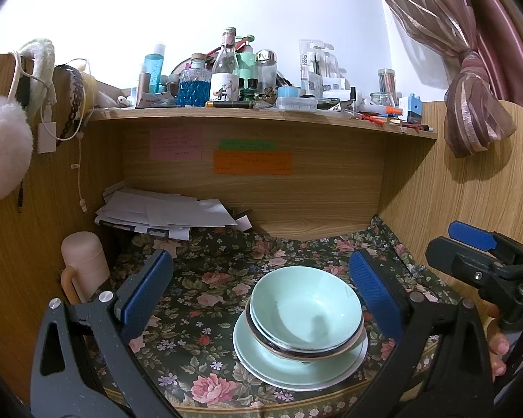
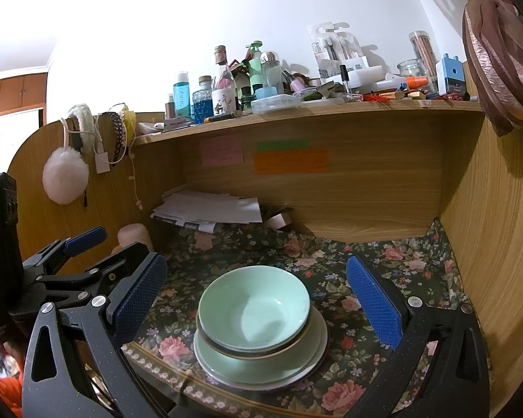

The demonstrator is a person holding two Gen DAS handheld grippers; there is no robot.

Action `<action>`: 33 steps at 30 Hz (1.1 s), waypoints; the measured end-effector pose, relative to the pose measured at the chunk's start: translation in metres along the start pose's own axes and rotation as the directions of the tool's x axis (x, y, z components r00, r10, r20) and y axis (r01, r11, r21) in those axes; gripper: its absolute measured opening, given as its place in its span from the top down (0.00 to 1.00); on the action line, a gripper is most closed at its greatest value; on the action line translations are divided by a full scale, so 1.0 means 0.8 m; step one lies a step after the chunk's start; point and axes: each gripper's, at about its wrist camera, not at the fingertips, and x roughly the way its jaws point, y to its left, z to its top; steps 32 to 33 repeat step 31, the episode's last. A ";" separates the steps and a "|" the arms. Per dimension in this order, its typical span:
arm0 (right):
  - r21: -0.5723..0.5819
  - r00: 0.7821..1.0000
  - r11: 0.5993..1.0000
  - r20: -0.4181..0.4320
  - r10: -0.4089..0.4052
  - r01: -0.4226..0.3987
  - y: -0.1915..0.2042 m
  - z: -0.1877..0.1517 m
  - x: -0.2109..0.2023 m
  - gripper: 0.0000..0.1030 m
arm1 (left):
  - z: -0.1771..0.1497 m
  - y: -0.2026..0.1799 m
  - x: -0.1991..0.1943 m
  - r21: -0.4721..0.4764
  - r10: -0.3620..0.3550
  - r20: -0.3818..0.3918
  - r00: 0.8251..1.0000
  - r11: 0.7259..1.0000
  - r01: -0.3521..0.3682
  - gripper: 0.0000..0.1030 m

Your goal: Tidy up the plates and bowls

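A: Left wrist view, L to R pls?

B: Pink mug far left by the wood wall. My left gripper gapes wide, nothing between the pads. Green bowls, nested, sit on green plates on the floral cloth, nearer my right pad. My right gripper shows at the far right edge.

A: And right wrist view?

B: Paper pile at back left. Right gripper also spread wide, empty; same stack centred between the pads, not touching either.
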 end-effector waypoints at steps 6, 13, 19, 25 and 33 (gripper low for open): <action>0.002 1.000 1.000 -0.002 0.001 -0.001 -0.002 0.000 0.000 0.00 | 0.000 -0.008 0.005 0.004 -0.011 -0.001 1.000 1.000 0.011 0.00; 0.012 1.000 1.000 -0.007 -0.007 0.007 -0.002 0.000 0.006 0.00 | 0.001 -0.014 0.011 -0.015 -0.002 -0.011 1.000 1.000 0.002 0.00; 0.015 1.000 1.000 -0.006 -0.009 0.009 -0.007 0.000 0.009 0.00 | 0.002 -0.020 0.014 -0.021 0.008 -0.013 1.000 1.000 -0.008 0.00; 0.016 1.000 1.000 -0.007 -0.012 0.012 -0.007 0.000 0.010 0.00 | 0.003 -0.023 0.018 -0.032 0.013 -0.018 1.000 0.999 -0.013 0.00; 0.022 1.000 1.000 -0.007 -0.012 0.013 -0.014 0.002 0.014 0.00 | 0.006 -0.026 0.022 -0.028 0.014 -0.016 1.000 1.000 -0.014 0.00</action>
